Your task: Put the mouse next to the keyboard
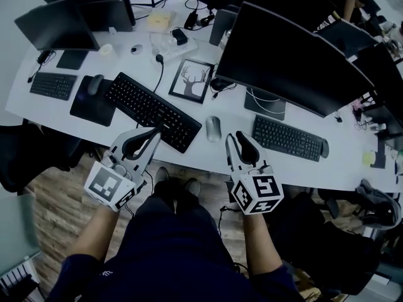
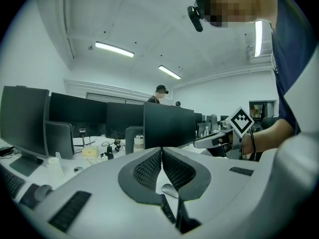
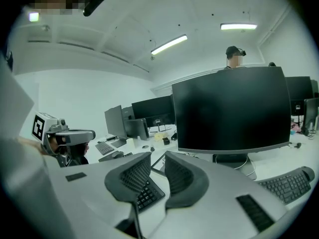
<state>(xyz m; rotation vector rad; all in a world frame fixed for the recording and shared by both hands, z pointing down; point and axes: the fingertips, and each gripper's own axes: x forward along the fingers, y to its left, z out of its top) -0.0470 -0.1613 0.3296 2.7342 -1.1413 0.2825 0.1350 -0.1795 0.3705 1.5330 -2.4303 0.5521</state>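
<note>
**Mouse down beside keyboard; both tools empty**

Left tool (image 1: 154,134): jaws pressed together tip to tip, nothing in them. It hung over the near edge of the black keyboard (image 1: 151,110), with the mouse (image 1: 213,129) off to its right and a little beyond the tips.

The mouse sat on the bench (image 1: 198,115) between the two tools. It was just beside the keyboard's right end and apart from it. It was also just ahead-left of the right tool's tips.

Right tool (image 1: 239,137): jaws a narrow gap apart, nothing between the pads. It was raised clear of the bench.

Risks, as judged:
- The right tool was close to the mouse, so a sideways swing or a dip could knock it away from the keyboard or skew it.
- The left tool hung low over the keys and could drag the keyboard itself.
- A second keyboard (image 1: 286,138) lay beyond the right tool, and a shove that way would muddle the pairing.

Heading: the mouse's long axis ran away from the person toward the monitors. The keyboard lay on a slant, so the mouse was not square to its end. Nose probably at the far end; the wheel was too small to confirm.
</note>
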